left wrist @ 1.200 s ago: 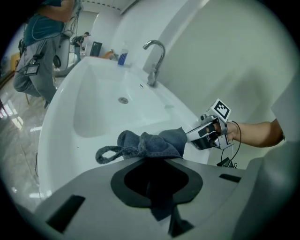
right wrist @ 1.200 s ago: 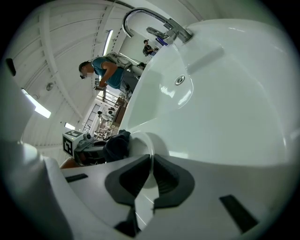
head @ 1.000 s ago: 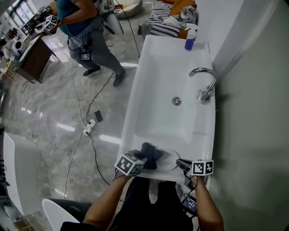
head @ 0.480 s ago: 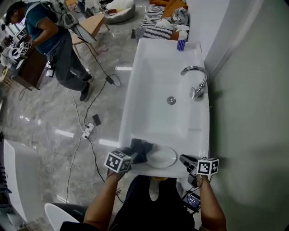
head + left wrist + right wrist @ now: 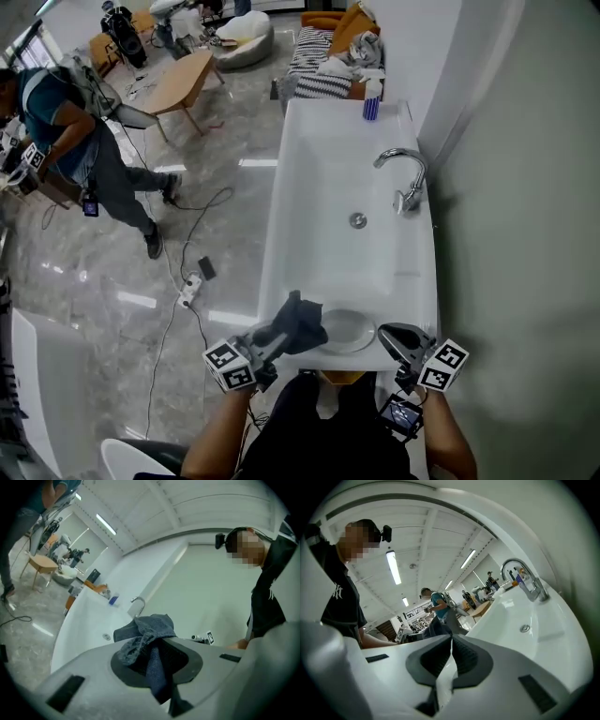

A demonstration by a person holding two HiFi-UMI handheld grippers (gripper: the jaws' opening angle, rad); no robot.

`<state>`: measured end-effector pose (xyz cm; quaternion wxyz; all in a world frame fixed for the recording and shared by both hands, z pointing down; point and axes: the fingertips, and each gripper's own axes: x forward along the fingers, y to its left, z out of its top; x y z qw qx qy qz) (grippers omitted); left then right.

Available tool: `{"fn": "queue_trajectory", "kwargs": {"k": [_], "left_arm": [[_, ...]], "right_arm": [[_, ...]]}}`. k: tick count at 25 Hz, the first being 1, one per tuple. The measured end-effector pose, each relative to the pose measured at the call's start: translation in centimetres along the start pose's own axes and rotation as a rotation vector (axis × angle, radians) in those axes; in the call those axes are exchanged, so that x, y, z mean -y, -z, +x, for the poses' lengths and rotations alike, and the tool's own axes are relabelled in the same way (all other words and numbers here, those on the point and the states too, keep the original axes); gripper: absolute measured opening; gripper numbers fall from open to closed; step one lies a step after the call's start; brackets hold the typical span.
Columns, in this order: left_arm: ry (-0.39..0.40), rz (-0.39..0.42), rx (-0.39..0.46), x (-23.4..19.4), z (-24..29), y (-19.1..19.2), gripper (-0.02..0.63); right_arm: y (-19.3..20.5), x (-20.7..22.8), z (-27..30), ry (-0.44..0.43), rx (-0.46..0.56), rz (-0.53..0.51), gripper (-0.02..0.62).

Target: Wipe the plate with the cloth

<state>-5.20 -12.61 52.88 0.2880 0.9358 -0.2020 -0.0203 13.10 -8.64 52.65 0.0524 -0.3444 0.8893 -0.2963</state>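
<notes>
**A:** So, where does everything stand?

**B:** The left gripper [image 5: 272, 341] is clamped on the bunched dark blue-grey cloth [image 5: 302, 321]. Its own view shows fabric wadded between the jaws, with a tail hanging below them. The right gripper [image 5: 392, 336] has its jaws together, and nothing is between them.

**A:** And the round white plate [image 5: 352, 330]?

**B:** It lies flat on the near ledge of the long white basin [image 5: 319, 187], between the two grippers. In the head view the cloth overlaps the plate's left edge. Whether it touches the plate, I can't tell.

**A:** What could go wrong from here?

**B:** Nothing pins the plate. A sideways wipe from the left could push it right along the smooth ledge. A stroke pulled toward the near side could tip it off the edge, since it sits close to that rim.

**A:** Anything about the cloth itself?

**B:** It looks pinched by one fold only. If it drags on the plate, I'd expect it to pull loose. The hanging tail could also snag under the jaws.
</notes>
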Motion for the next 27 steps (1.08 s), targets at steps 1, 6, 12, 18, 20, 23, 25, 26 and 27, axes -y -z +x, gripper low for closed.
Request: {"fn": "queue_trajectory", "kwargs": {"k": [1, 6, 12, 18, 20, 23, 25, 26, 27], "left_arm": [[0.005, 0.019, 0.006, 0.4, -0.5, -0.1, 0.040], [0.043, 0.114, -0.008, 2.5, -3.3, -0.9, 0.040], [0.081, 0.161, 0.004, 4.8, -5.7, -2.0, 0.040], [0.057, 0.198, 0.055, 9.9, -8.2, -1.3, 0.040], [0.040, 0.210, 0.076, 12.3, -8.8, -0.9, 0.040], [0.023, 0.223, 0.107, 16.8, -9.6, -0.1, 0.040], [0.015, 0.231, 0.117, 19.8, -10.0, 1.1, 0.040], [0.010, 0.233, 0.121, 21.3, -10.3, 1.9, 0.040], [0.005, 0.236, 0.126, 22.8, -10.5, 2.7, 0.040]], "right_arm": [[-0.4, -0.4, 0.0, 0.009, 0.025, -0.014, 0.008], [-1.7, -3.7, 0.1, 0.053, 0.085, -0.074, 0.005], [-2.3, -8.3, -0.5, 0.049, 0.095, -0.144, 0.004], [-2.1, -13.4, -3.5, -0.010, 0.106, -0.205, 0.003], [-1.9, -15.1, -5.1, -0.042, 0.115, -0.231, 0.003], [-1.7, -17.8, -8.2, -0.079, 0.150, -0.252, 0.003], [-1.1, -19.5, -10.7, -0.092, 0.169, -0.260, 0.003], [-0.8, -20.3, -12.0, -0.098, 0.177, -0.262, 0.003], [-0.4, -21.1, -13.3, -0.104, 0.184, -0.265, 0.003]]}}
